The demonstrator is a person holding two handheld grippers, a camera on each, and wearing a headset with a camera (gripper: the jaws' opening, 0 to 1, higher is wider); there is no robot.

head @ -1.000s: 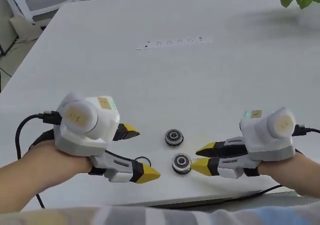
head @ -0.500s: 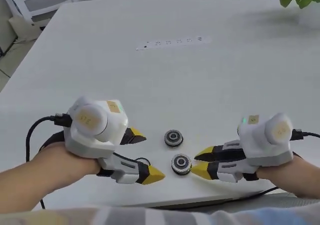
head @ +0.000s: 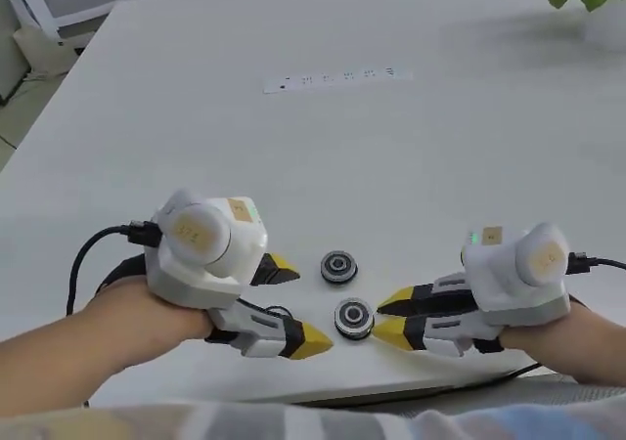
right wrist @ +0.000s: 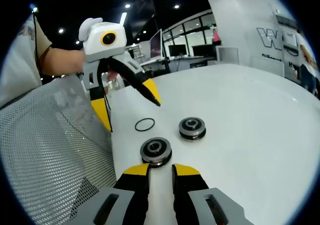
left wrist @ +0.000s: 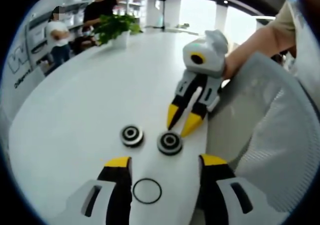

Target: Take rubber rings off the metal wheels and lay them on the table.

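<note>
Now thin rubber ring [left wrist: 147, 191] beside round metal wheels [left wrist: 170, 143].

This looks like an open-plan office or showroom. A large white table [head: 293, 166] has a socket strip [head: 335, 76] set into its top and a potted plant [left wrist: 115, 27] at its far end. Around it are monitors [right wrist: 176, 49] on desks, white panels with printed lettering [right wrist: 280, 35], ceiling spotlights [right wrist: 127, 6], a mesh chair [right wrist: 45, 155] and people [left wrist: 102, 7] standing in the background.

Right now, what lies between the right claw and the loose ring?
One wheel lies between the right claw and the ring, in the right gripper view.
</note>
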